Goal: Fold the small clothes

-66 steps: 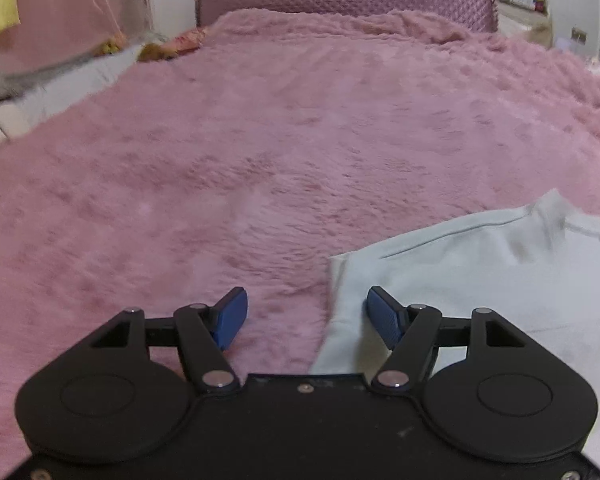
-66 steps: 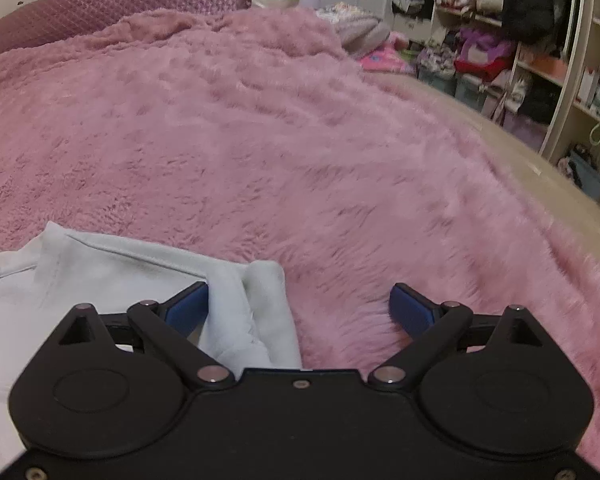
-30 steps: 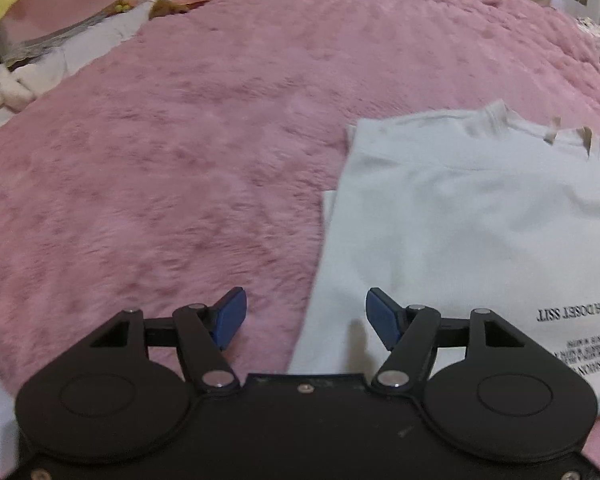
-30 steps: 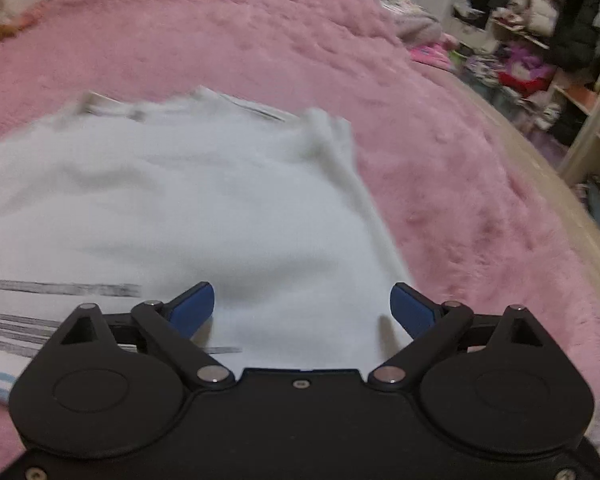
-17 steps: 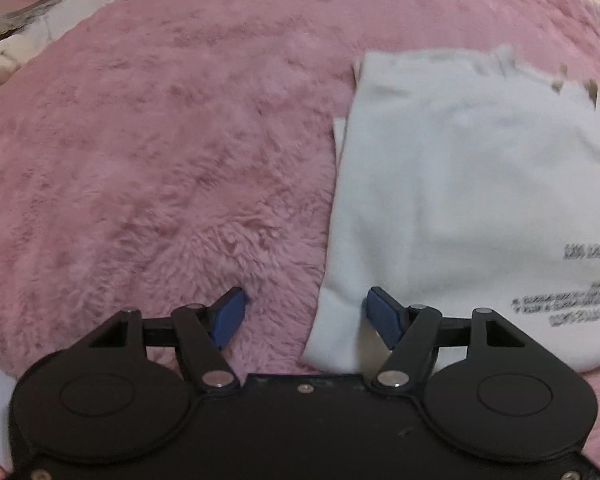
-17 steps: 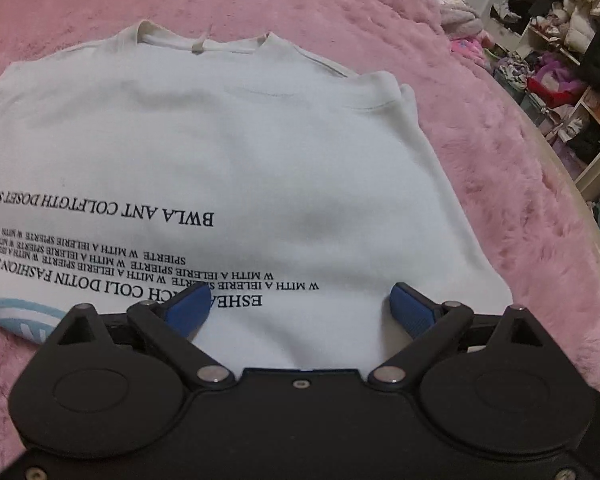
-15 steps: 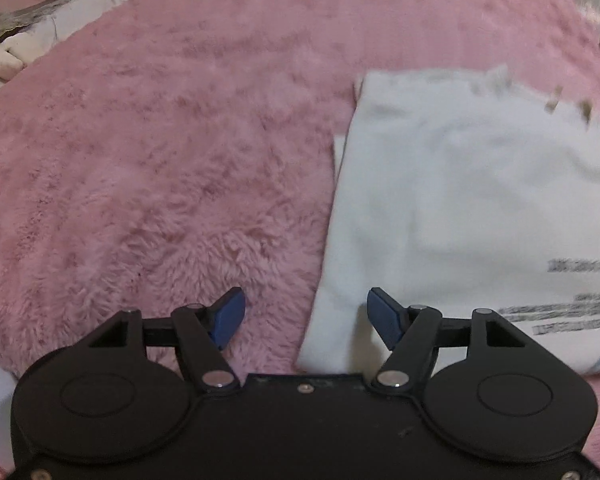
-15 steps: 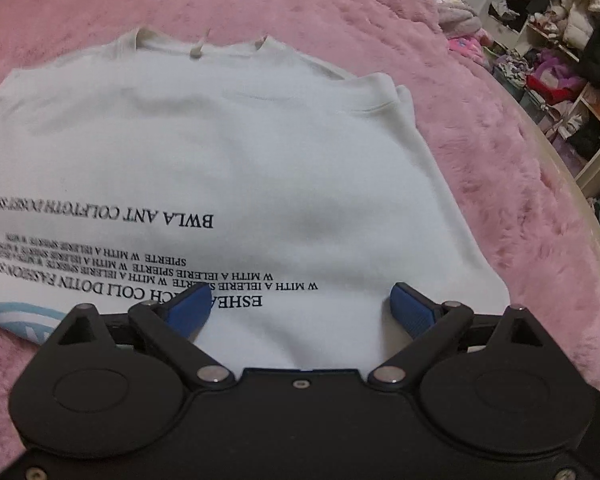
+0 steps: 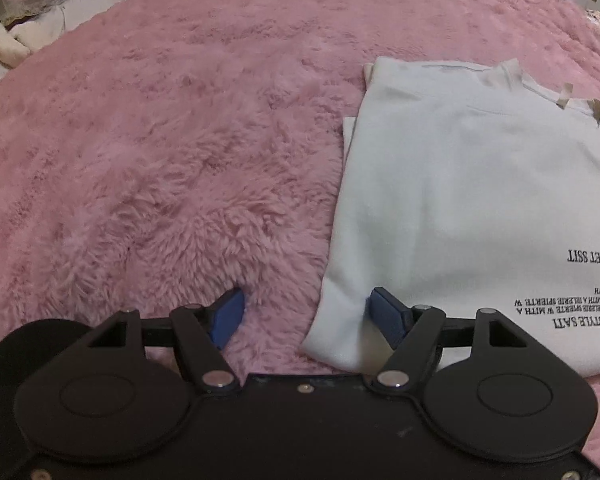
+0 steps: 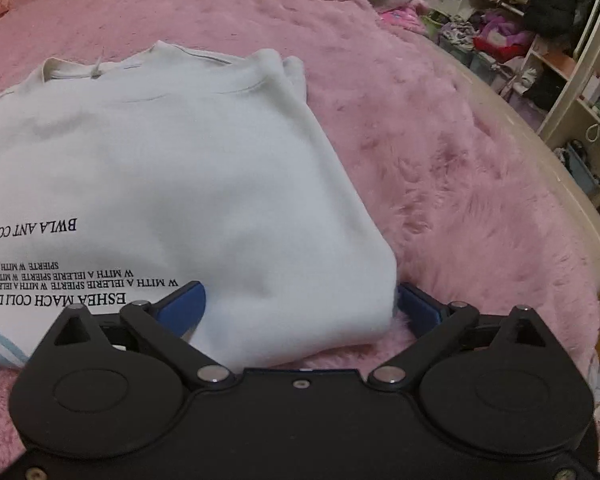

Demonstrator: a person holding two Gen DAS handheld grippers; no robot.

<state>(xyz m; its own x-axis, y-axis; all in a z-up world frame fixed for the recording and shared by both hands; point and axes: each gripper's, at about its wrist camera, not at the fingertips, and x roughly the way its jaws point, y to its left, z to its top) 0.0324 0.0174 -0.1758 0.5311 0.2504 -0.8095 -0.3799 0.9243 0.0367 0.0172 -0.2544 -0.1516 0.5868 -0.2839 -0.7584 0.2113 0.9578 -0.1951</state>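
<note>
A pale blue-white sweatshirt [image 9: 460, 184] with black printed text lies folded on a fluffy pink blanket [image 9: 160, 140], sleeves tucked under, collar at the far end. My left gripper [image 9: 306, 312] is open at its near left corner, the cloth's edge between the blue pads. In the right wrist view the same sweatshirt [image 10: 188, 168] fills the left half. My right gripper [image 10: 300, 308] is open and straddles the near right corner, its right pad just outside the folded edge.
The pink blanket [image 10: 440, 140] covers a bed. Shelves and piles of clothes [image 10: 540, 40] stand beyond the bed's right edge. Pale bedding and a soft toy [image 9: 16, 44] lie at the far left.
Both grippers have drawn back from the collar end to the sweatshirt's near corners and dropped low over them. The jaws have stayed open throughout.
</note>
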